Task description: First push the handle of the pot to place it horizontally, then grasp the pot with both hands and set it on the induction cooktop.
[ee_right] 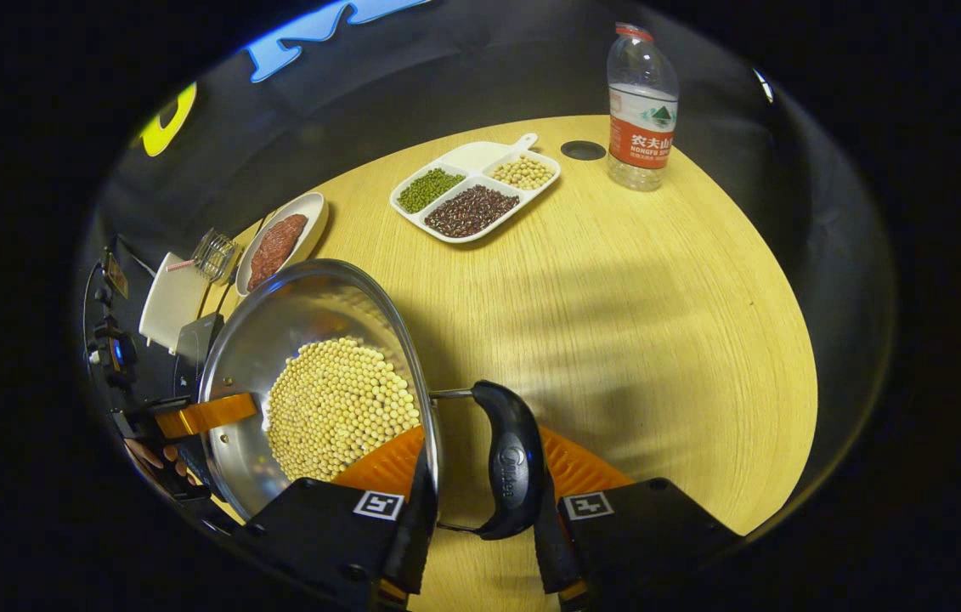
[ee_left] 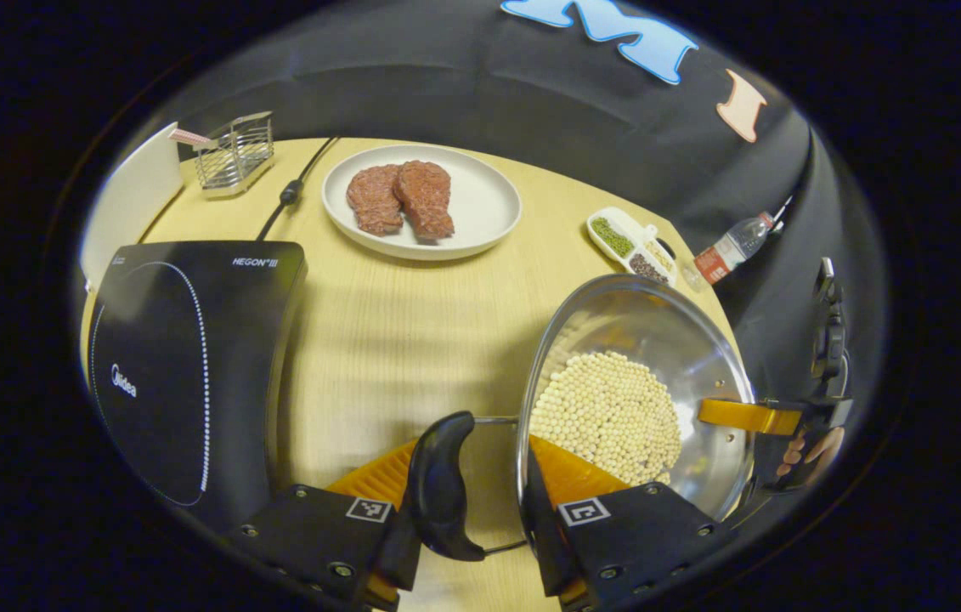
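Left hand-held gripper [ee_left: 480,518]: fingers straddle the pot's left handle [ee_left: 442,484], which stands between them; whether both press on it I cannot tell. Right hand-held gripper [ee_right: 480,510]: same arrangement on the right handle [ee_right: 510,463], contact likewise unclear.

Pot [ee_left: 633,395] holds pale soybeans [ee_left: 607,416] and sits on the bench [ee_left: 395,323], near its front edge, between the two grippers. Induction cooktop [ee_left: 191,365] lies well apart, on the left gripper's side, surface bare.

Judgement: the handles look already horizontal, so the step in hand is the two-handed grasp and lift. Close both grippers evenly, raise level so no beans spill, and travel sideways together.

Orientation: the pot's long axis runs handle to handle, across from one gripper to the other. Its mouth faces up.
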A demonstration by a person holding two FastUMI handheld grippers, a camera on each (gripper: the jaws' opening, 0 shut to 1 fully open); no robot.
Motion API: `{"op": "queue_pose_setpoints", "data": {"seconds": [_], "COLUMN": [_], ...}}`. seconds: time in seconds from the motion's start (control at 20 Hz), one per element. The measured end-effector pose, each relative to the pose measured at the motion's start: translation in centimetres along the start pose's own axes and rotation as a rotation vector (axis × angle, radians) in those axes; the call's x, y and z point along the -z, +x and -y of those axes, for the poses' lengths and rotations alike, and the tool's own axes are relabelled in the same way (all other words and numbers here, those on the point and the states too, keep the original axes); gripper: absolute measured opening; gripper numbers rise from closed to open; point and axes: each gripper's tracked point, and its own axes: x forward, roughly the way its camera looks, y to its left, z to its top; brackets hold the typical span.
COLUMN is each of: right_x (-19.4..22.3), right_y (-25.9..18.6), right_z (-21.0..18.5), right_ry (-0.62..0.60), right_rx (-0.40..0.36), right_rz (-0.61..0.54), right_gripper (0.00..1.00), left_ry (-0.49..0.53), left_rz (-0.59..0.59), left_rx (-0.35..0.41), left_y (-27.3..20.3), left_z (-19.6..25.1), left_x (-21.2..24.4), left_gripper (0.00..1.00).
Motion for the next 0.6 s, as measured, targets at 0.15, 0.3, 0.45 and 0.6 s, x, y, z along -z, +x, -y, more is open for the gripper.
{"op": "queue_pose_setpoints", "data": {"seconds": [0.15, 0.3, 0.45, 0.6], "right_x": [1.4, 3.4, 4.9, 6.8], "right_y": [-2.0, -4.3, -6.4, -8.5], "right_z": [-0.4, -1.0, -2.1, -3.7], "right_ry": [0.021, 0.048, 0.072, 0.085], "right_rx": [0.006, 0.012, 0.018, 0.021], "right_rz": [0.007, -0.017, 0.004, 0.029], "right_gripper": [0.54, 0.51, 0.53, 0.54], "left_ry": [0.014, 0.038, 0.061, 0.079], "left_rz": [0.012, 0.021, 0.044, 0.044], "left_rx": [-0.003, 0.003, 0.007, 0.028], "left_y": [-1.9, -4.2, -6.9, -9.5], "left_z": [0.4, 0.8, 0.8, 0.3], "left_x": [0.3, 0.8, 1.3, 2.3], "left_gripper": [0.59, 0.56, 0.52, 0.56]}}
